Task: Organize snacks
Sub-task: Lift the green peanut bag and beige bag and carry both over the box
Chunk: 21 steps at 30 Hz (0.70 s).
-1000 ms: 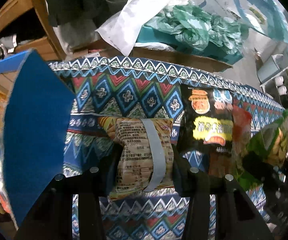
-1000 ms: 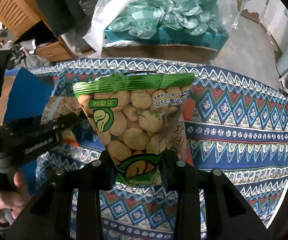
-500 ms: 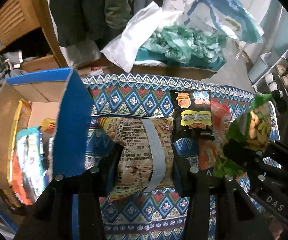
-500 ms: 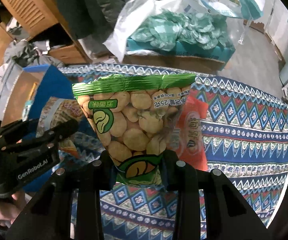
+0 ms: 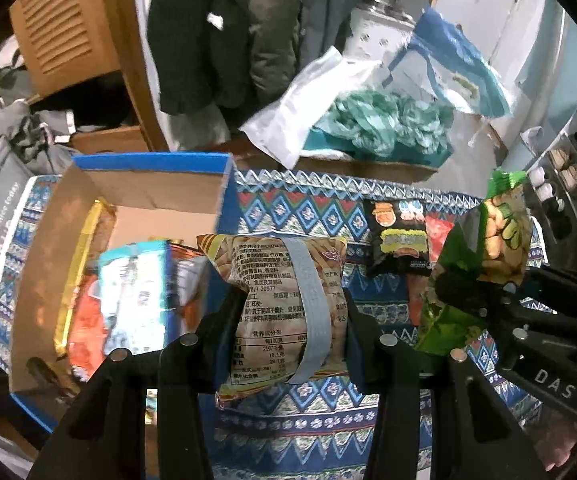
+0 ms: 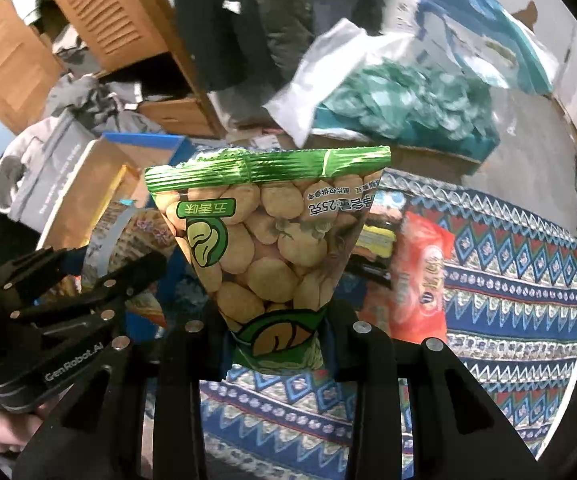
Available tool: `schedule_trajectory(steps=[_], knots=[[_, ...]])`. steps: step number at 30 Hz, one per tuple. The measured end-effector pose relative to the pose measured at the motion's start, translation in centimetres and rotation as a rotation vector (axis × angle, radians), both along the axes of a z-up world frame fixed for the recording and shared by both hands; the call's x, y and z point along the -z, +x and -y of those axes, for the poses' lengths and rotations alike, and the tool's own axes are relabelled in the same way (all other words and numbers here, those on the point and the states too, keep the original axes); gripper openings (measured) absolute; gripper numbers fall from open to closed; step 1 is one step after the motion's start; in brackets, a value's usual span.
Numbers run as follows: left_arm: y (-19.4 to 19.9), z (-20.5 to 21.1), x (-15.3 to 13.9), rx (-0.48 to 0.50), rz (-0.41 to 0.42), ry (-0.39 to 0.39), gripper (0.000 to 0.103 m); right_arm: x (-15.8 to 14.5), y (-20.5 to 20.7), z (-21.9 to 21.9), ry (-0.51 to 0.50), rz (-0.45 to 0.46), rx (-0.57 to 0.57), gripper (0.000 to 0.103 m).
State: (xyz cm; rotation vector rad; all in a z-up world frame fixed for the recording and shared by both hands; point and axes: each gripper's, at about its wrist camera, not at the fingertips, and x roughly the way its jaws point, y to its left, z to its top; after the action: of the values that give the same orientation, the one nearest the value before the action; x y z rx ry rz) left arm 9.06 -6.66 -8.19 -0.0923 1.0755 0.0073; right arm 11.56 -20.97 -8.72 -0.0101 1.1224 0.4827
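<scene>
Gripping a tan crinkled foil snack packet with a grey back seam point(image 5: 288, 308), the left gripper point(image 5: 288, 320) holds it above the blue patterned tablecloth point(image 5: 328, 428). Left of its fingers sits an open blue-edged cardboard box point(image 5: 148, 190) with packets inside. The right gripper point(image 6: 276, 344) is clenched on the lower end of a green bag of pale beans point(image 6: 268, 240); a red-orange packet point(image 6: 420, 280) lies on the cloth to its right.

We note bare patterned blue cloth tabletop point(image 6: 520, 280) at right; black point(image 5: 398, 236) and orange point(image 6: 420, 280) snack packets clutter the middle; open blue-edged cardboard box point(image 5: 148, 162) half full.
</scene>
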Motion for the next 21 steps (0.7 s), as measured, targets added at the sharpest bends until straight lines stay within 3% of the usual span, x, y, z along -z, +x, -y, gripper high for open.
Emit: schedule_trajectory(steps=[9, 21], knots=[[-2.6, -3.0, -2.7, -0.033, 0.074, 0.034, 0.046, -1.8, -1.0, -3.3, 0.036, 0.023, -0.062, 0.033], [-4.3, -7.0, -2.9, -0.091, 0.089, 0.033, 0.047, -3.3, -2.1, -8.2, 0.055, 0.041, -0.14, 0.033]])
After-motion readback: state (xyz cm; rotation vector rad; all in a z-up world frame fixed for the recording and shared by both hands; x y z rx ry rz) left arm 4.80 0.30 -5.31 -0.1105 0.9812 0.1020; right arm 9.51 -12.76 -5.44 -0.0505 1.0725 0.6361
